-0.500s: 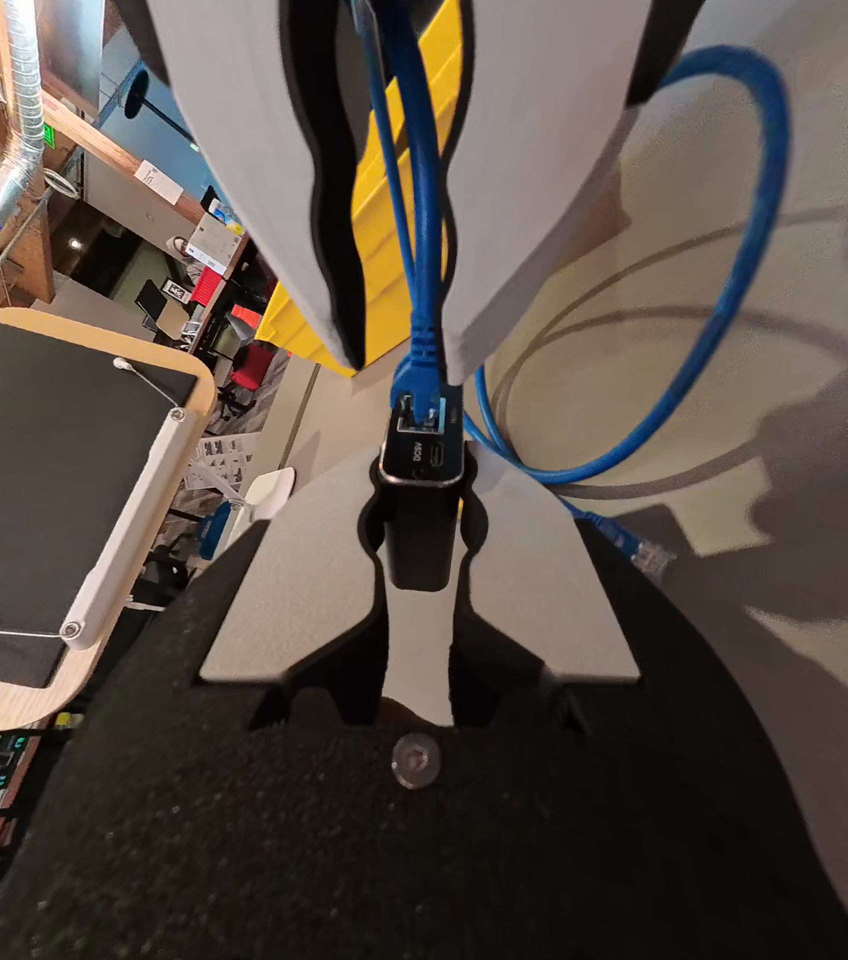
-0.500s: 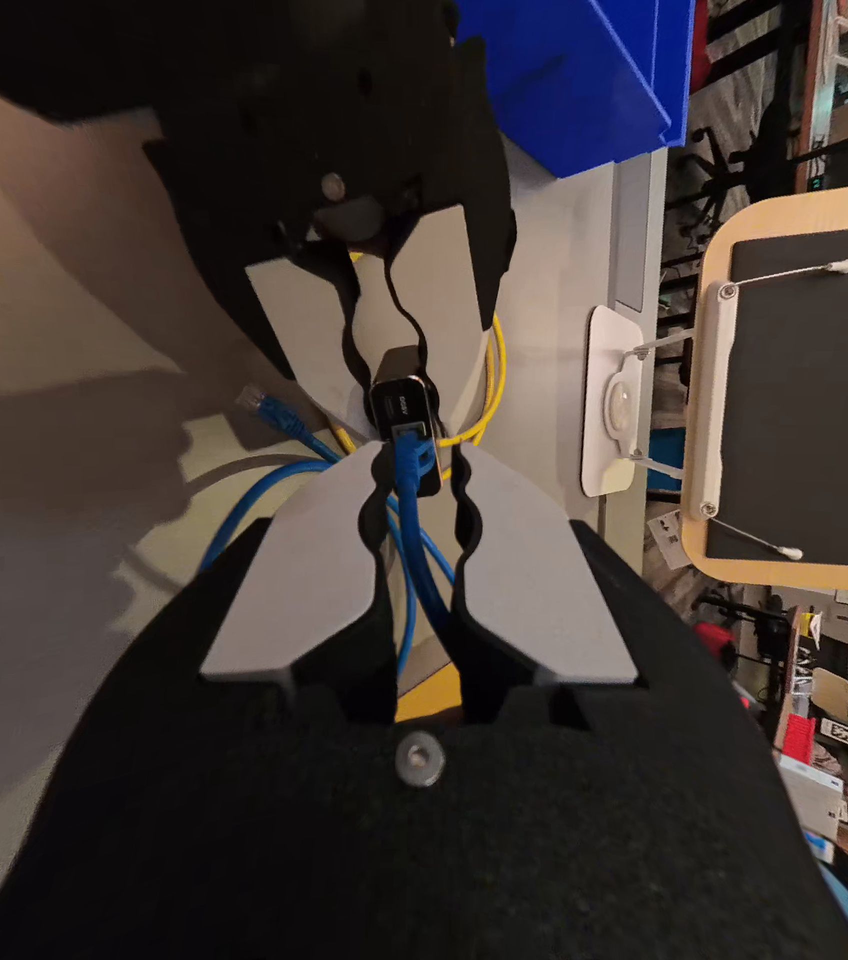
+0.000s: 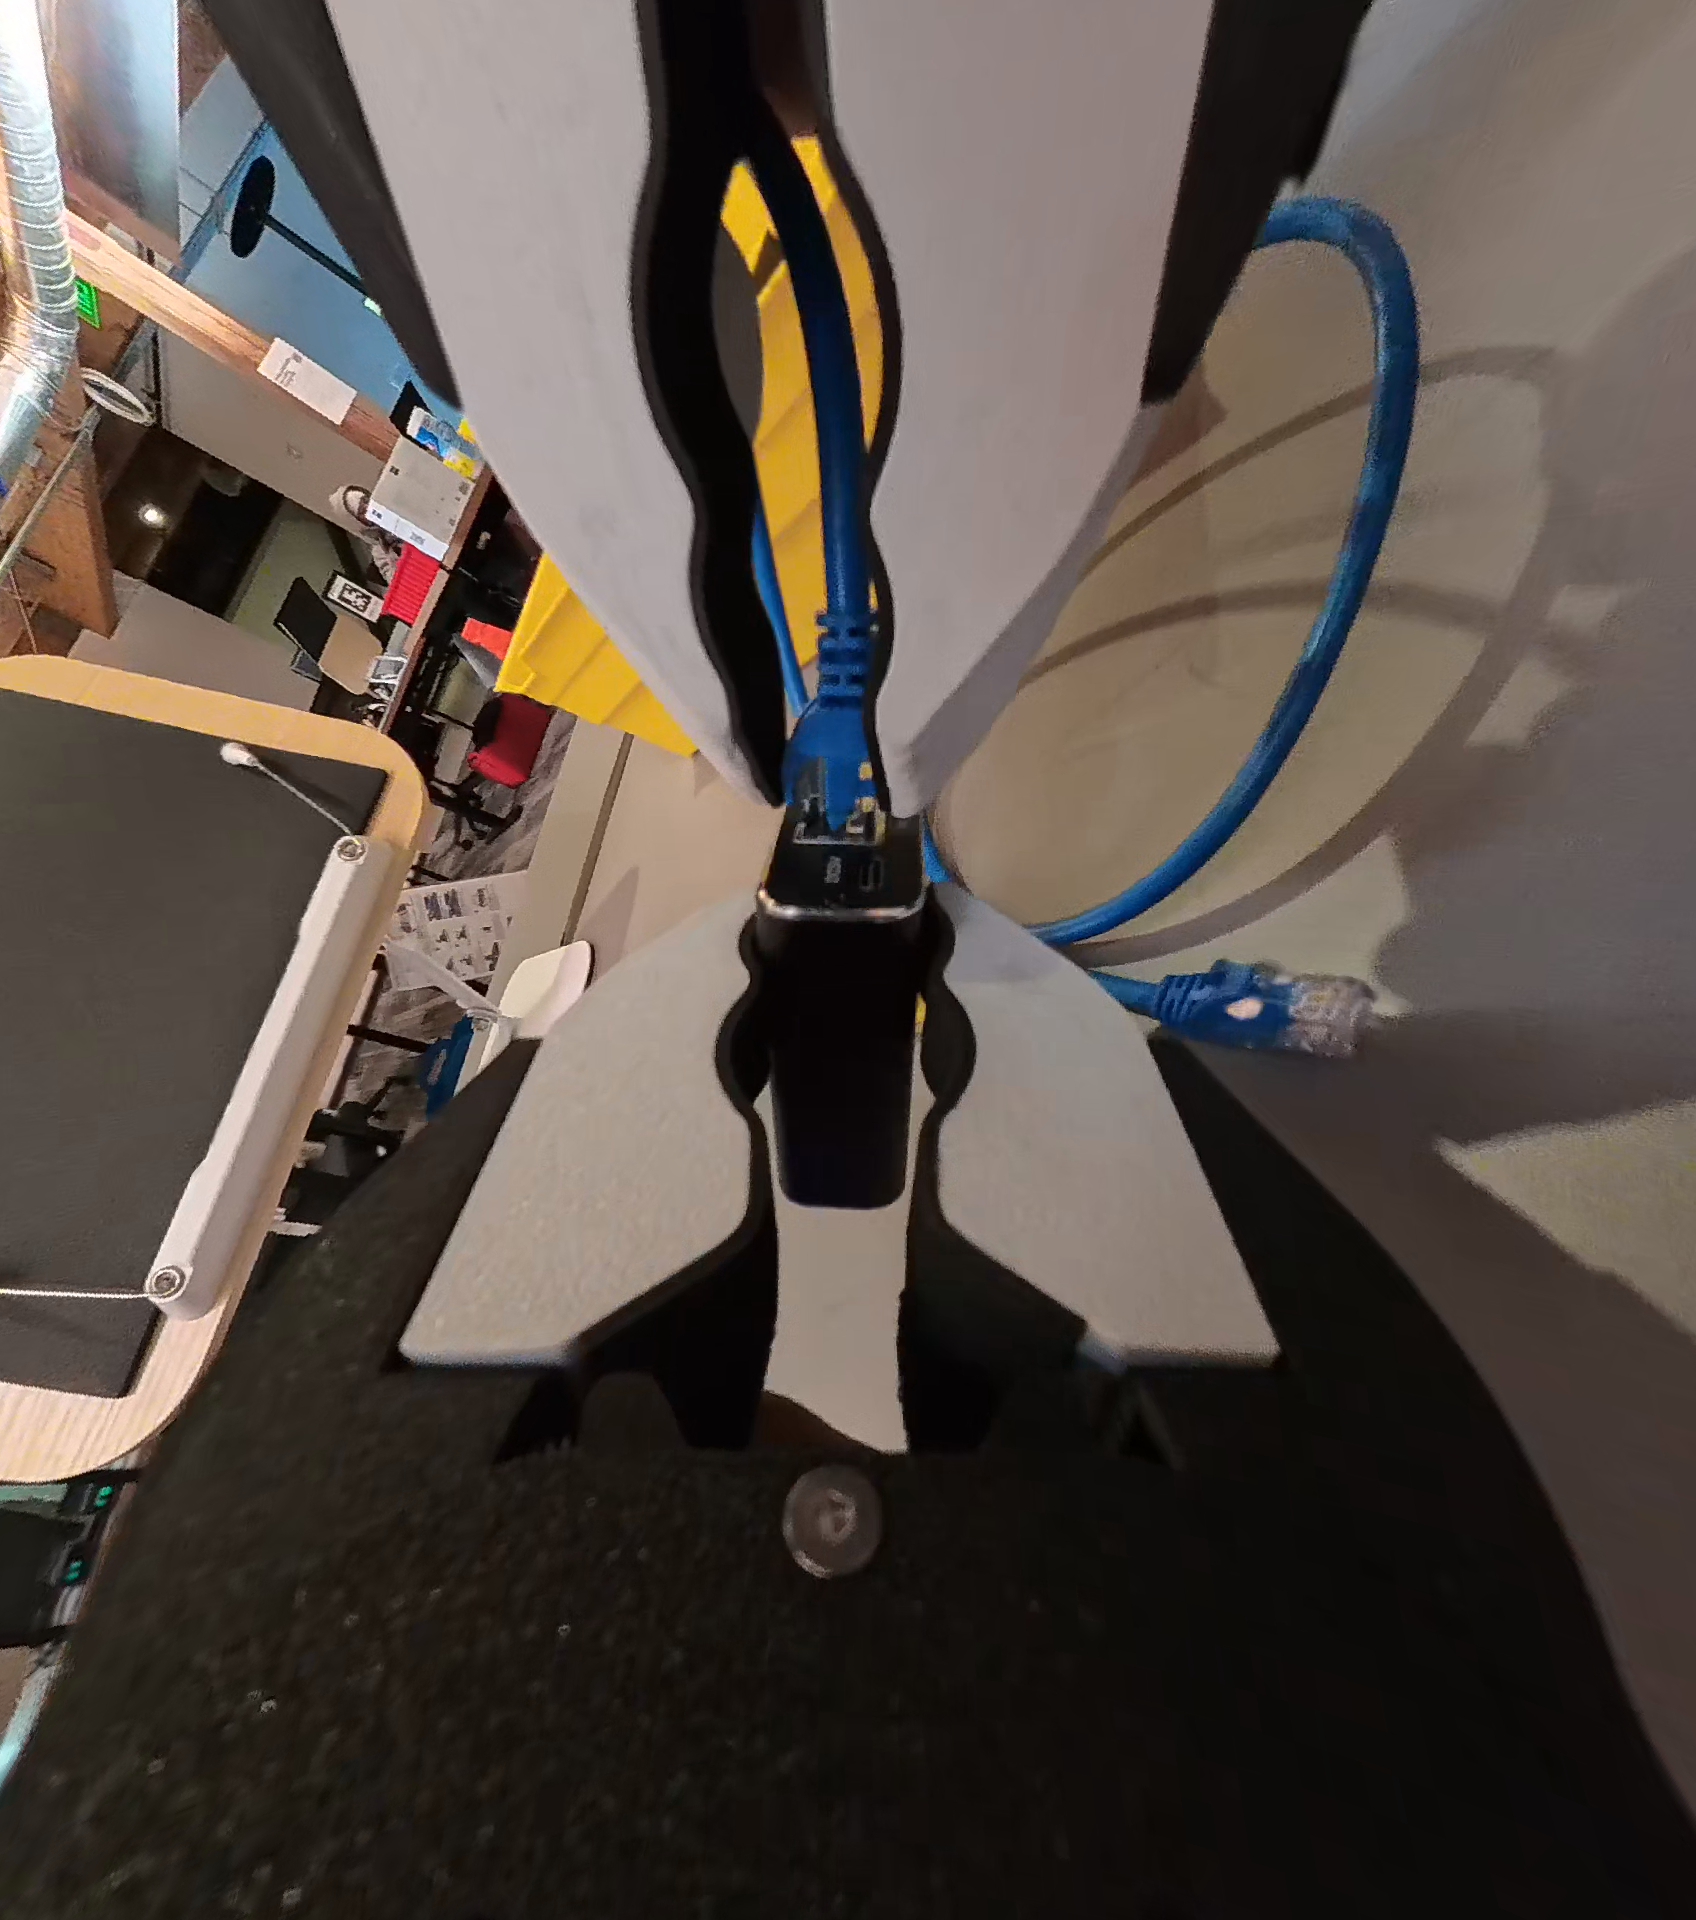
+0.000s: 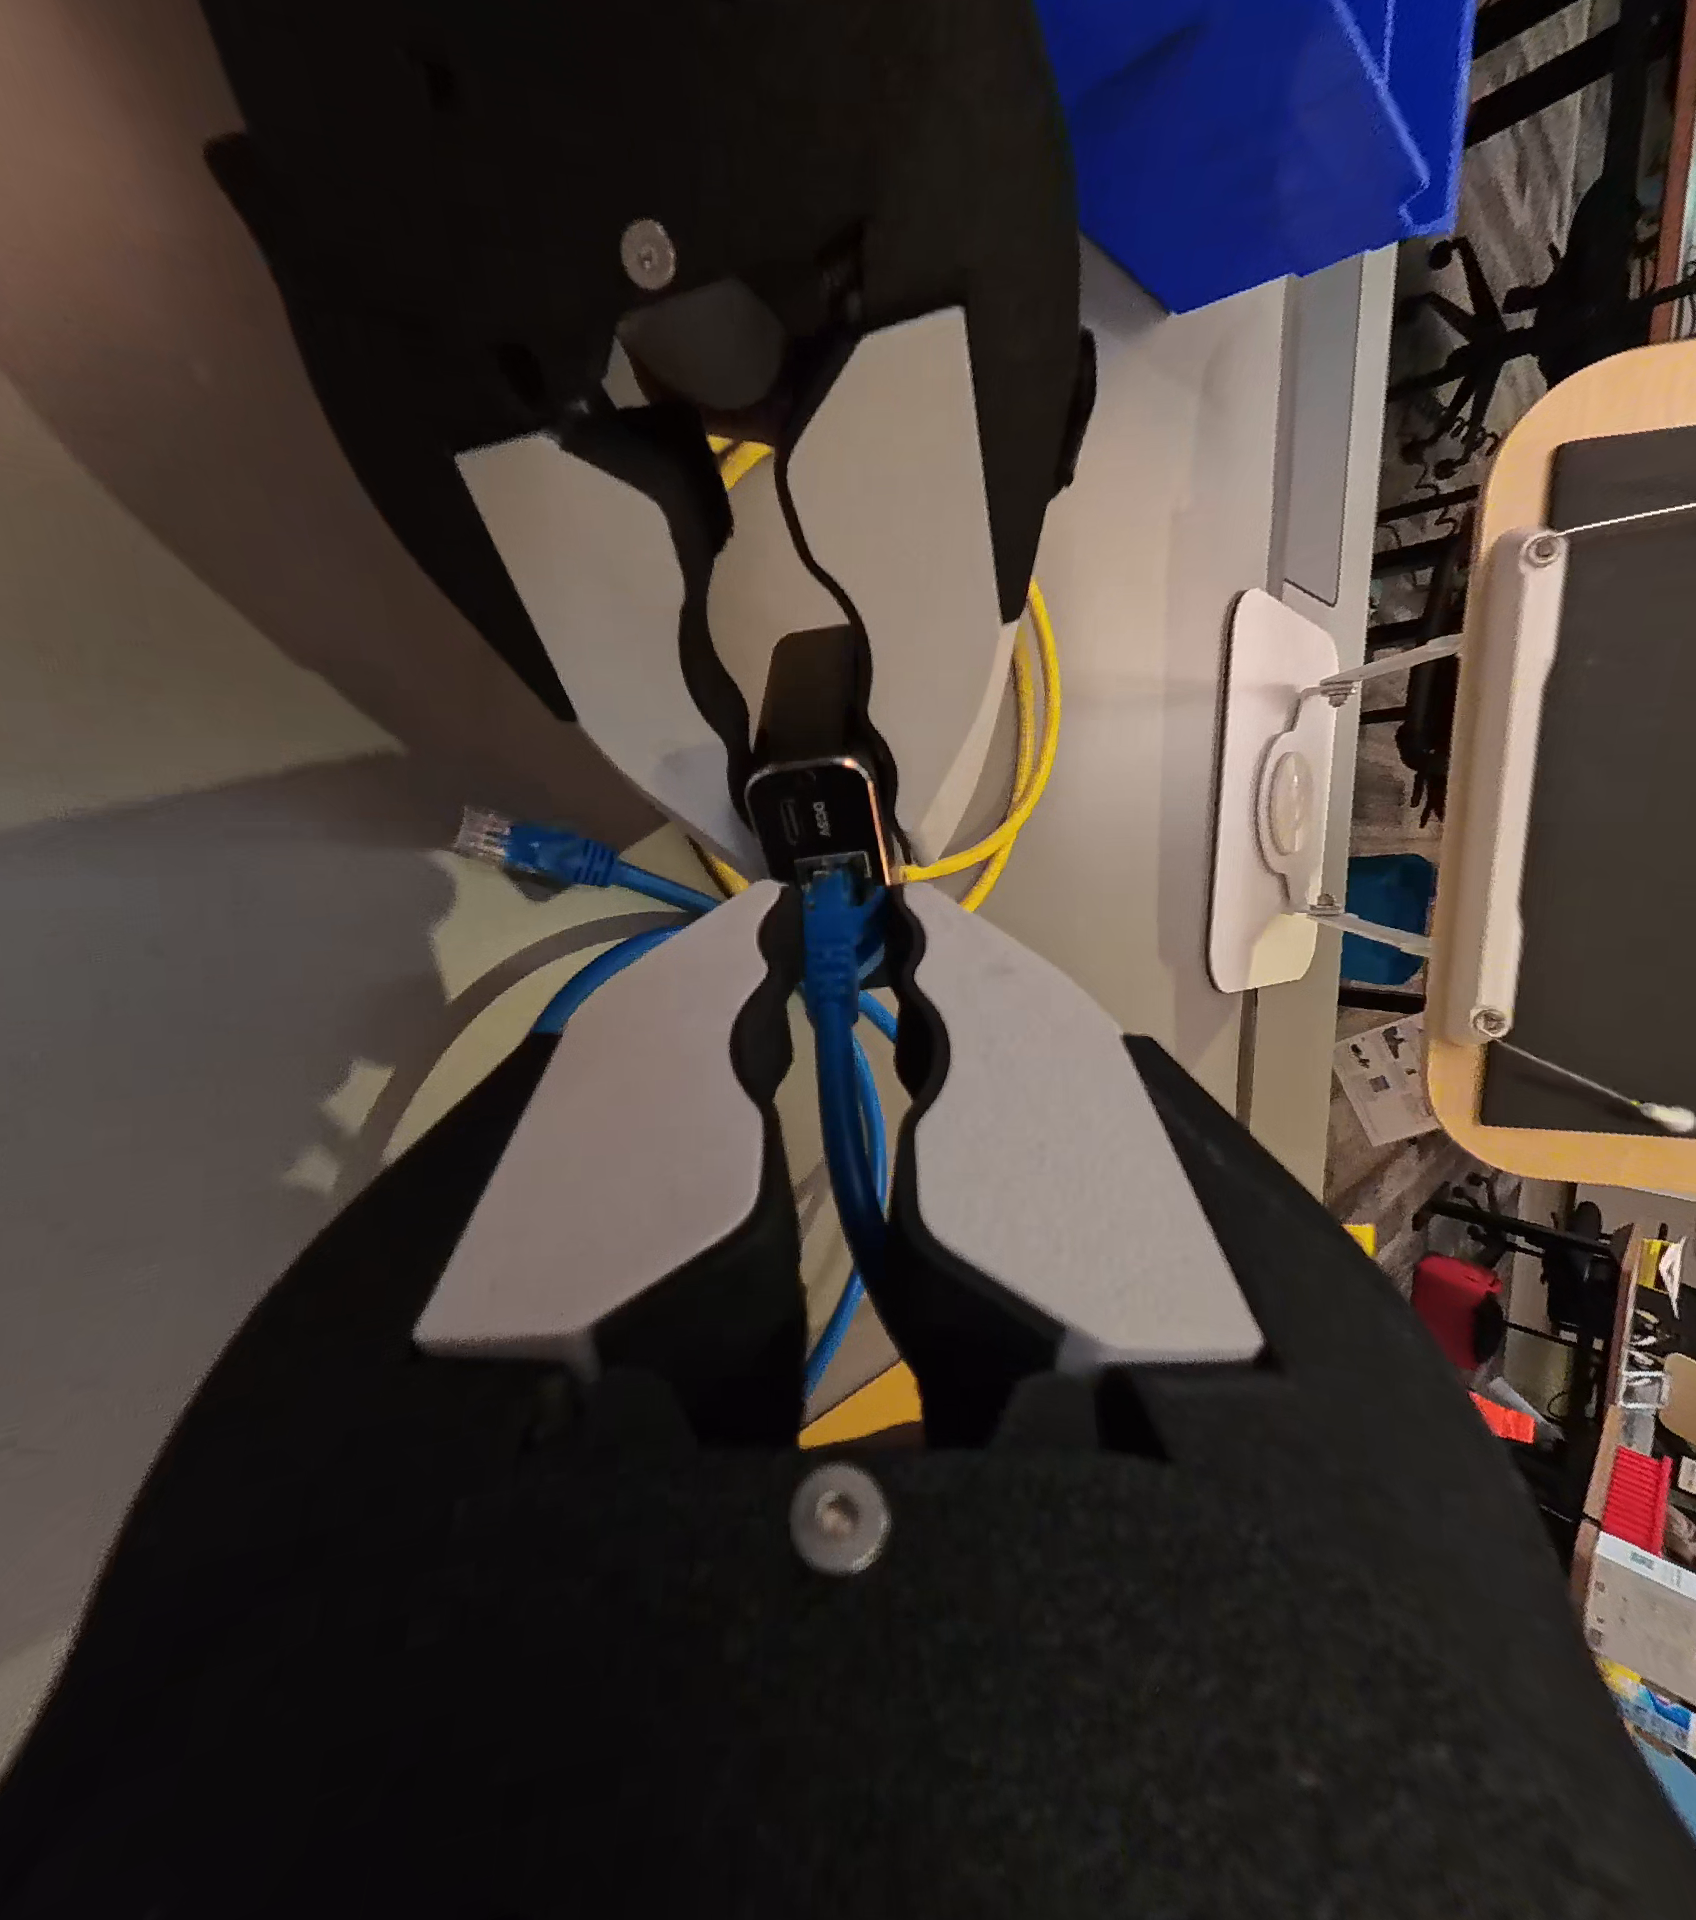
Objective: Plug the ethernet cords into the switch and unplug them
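Switch front and centre: a small, dark, glossy block with rounded corners and a bright metal rim around its port face, pinched between the left gripper, whose jaws are clamped on its two long sides. It sits above the beige table, port face turned straight toward the opposite tool. From the right wrist view the same switch shows that face well: a slim slot beside some pale printing, and below it a squarish network socket.

Blue ethernet cord now: its moulded plug with ribbed strain relief is right at that socket, tip inside the opening, though how deep it sits I cannot tell. The right gripper has its jaws closed on the plug body, and the cord runs back between its fingers. The two tools meet nose to nose.

Behind, the cord swings in a wide loop over the table and its free end, with a clear connector, lies on the surface just beside the left gripper's finger. A yellow cord coils under the switch. A blue bin sits at the table's far end and a yellow bin at the other.
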